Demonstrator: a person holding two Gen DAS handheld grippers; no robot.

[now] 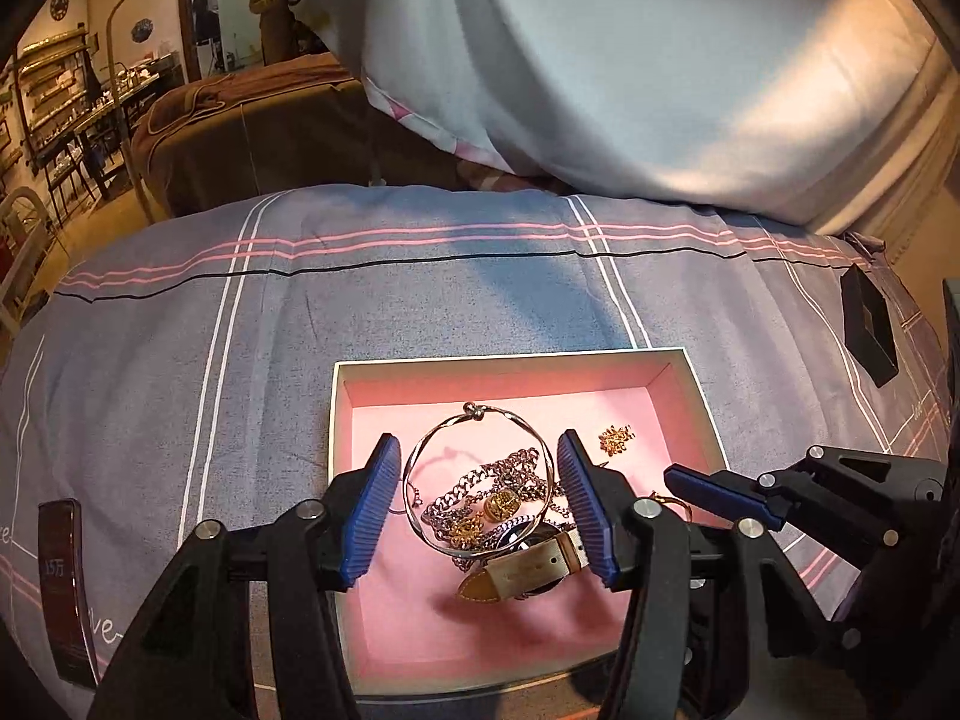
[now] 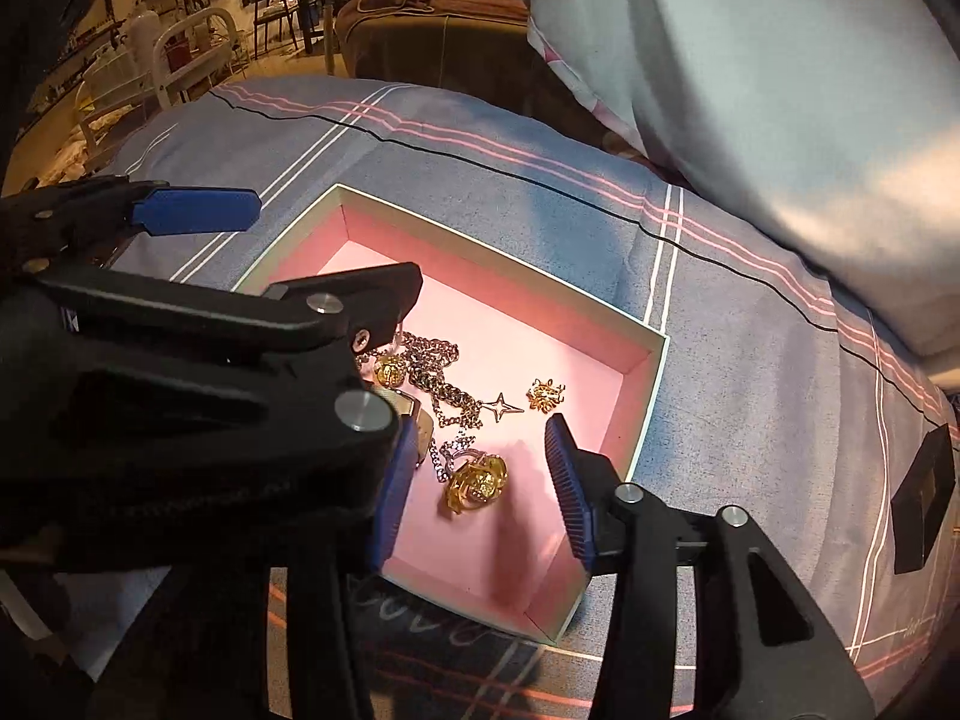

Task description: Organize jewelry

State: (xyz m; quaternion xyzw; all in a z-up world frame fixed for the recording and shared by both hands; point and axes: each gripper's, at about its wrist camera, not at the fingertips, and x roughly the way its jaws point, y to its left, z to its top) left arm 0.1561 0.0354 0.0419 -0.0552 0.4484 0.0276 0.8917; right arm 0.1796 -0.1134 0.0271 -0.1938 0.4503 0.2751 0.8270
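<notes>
A pink-lined box point(image 1: 516, 373) point(image 2: 498, 294) lies on a bed and holds a pile of jewelry: a silver bangle point(image 1: 445, 431), a silver chain point(image 1: 510, 468) point(image 2: 444, 390), a watch with a tan strap point(image 1: 528, 570), gold pieces point(image 1: 617, 439) point(image 2: 546, 396) and a gold ornament point(image 2: 477, 483). My left gripper point(image 1: 480, 510) is open above the pile, fingers on either side of the bangle and watch. My right gripper point(image 2: 480, 498) is open over the box's near right part, fingers either side of the gold ornament. It shows in the left wrist view too point(image 1: 708, 489).
The box sits on a grey striped bedspread point(image 1: 420, 294). A small black box point(image 1: 867, 324) point(image 2: 924, 498) lies to the right. A dark red box point(image 1: 63, 576) lies at the left. A big pale pillow point(image 1: 630, 60) lies behind.
</notes>
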